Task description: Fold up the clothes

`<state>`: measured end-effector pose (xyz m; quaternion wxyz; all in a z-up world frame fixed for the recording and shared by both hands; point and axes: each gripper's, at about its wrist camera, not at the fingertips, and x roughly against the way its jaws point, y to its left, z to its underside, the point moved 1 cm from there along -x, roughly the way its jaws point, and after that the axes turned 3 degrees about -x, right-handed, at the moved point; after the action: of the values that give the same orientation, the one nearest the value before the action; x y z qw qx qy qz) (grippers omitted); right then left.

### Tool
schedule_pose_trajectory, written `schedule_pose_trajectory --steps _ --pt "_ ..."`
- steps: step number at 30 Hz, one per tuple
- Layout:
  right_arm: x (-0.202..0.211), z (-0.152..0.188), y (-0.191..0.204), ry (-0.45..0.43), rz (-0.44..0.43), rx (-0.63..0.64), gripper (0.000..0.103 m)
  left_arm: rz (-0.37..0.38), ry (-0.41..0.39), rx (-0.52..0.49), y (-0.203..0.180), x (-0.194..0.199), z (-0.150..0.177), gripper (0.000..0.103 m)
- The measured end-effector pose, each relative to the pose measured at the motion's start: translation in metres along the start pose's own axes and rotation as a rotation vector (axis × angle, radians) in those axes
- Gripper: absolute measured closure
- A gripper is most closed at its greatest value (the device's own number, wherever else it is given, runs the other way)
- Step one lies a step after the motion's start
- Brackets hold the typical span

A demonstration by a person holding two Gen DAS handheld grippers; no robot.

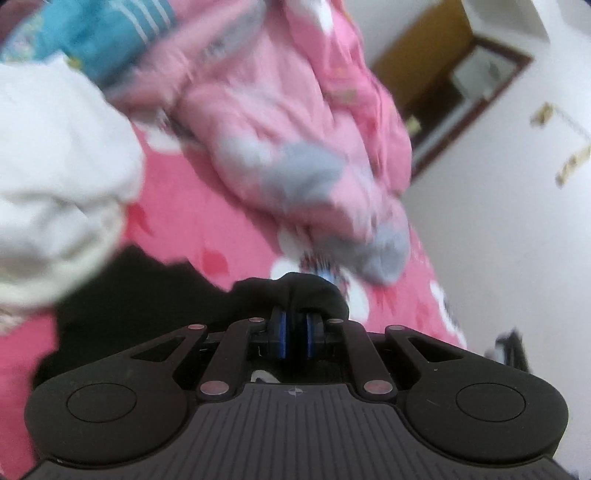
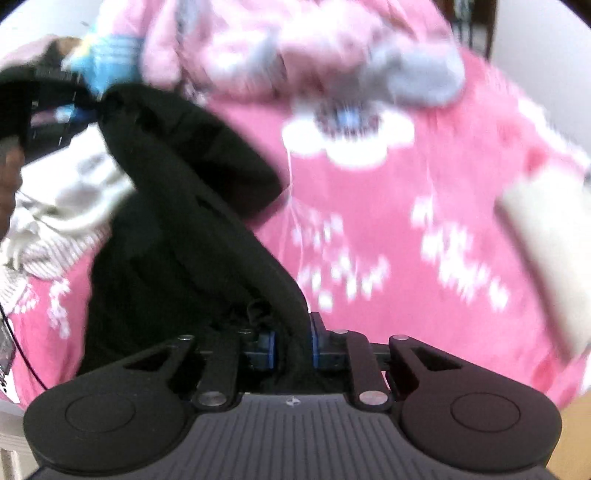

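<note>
On a pink bedsheet [image 2: 388, 229] with white flowers lies a black garment [image 2: 177, 229], and both grippers have hold of it: the left gripper [image 1: 294, 328] is pinched nearly shut on a bunched edge of the cloth, and the right gripper [image 2: 291, 343] is clamped on a thicker fold that runs up and away to the far left. Beyond the black garment, blurred, lie a pale pink garment [image 1: 295, 122] with grey patches and, to the left, white cloth [image 1: 62, 155] and a blue piece [image 1: 107, 33].
</note>
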<state>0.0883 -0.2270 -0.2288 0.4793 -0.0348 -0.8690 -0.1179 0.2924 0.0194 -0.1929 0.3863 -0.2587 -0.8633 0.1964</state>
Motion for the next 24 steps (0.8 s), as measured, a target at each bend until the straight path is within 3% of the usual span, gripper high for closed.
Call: schedule_pose_trajectory --steps 7,13,18,24 --pt "0.094 -0.073 0.024 -0.209 -0.059 0.186 0.086 -0.065 -0.284 0.039 -0.046 0.120 -0.039 0.095" --pt "0.181 -0.123 0.037 -0.419 -0.150 0.299 0.086 -0.098 -0.528 0.068 -0.104 0.217 -0.051 0.095" --pt "0.254 -0.142 0.037 -0.575 -0.215 0.391 0.086 -0.114 -0.705 0.036 -0.156 0.277 -0.042 0.095" --pt "0.312 -0.136 0.024 -0.640 -0.239 0.464 0.086 -0.146 -0.796 0.011 -0.200 0.314 -0.009 0.095"
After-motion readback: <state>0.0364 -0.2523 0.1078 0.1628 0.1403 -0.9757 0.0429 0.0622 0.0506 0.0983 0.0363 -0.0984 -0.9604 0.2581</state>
